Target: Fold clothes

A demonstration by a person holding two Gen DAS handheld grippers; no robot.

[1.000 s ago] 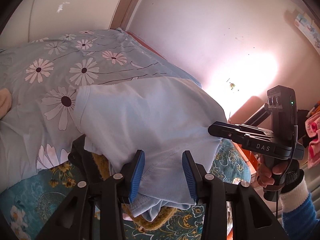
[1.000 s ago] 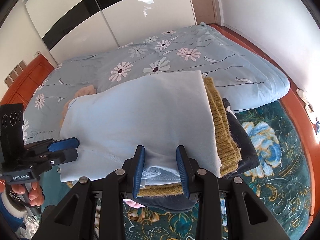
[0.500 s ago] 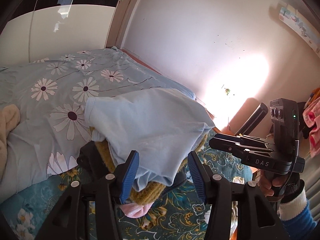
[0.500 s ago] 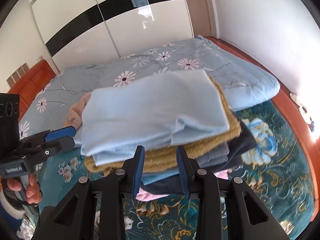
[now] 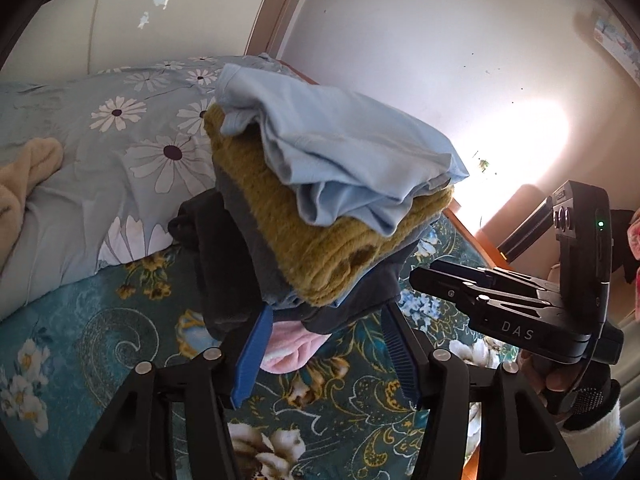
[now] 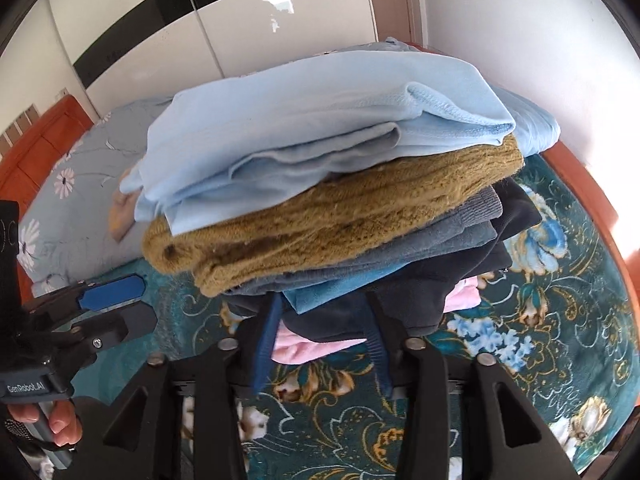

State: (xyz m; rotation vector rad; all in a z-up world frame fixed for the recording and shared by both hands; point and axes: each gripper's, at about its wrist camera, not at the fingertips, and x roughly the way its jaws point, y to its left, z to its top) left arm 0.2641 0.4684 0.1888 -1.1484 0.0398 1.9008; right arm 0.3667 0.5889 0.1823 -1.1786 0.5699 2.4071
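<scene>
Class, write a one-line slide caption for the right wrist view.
Right gripper, jaws opening, faces a stack of folded clothes topped by a light blue shirt on the bed.

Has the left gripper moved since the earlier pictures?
Yes. The left gripper has pulled back off the light blue shirt; its opening fingers now frame the pile's bottom edge over the teal floral bedspread.

Folded clothes stack (image 6: 332, 208), light-blue shirt (image 5: 344, 148) topmost.
</scene>
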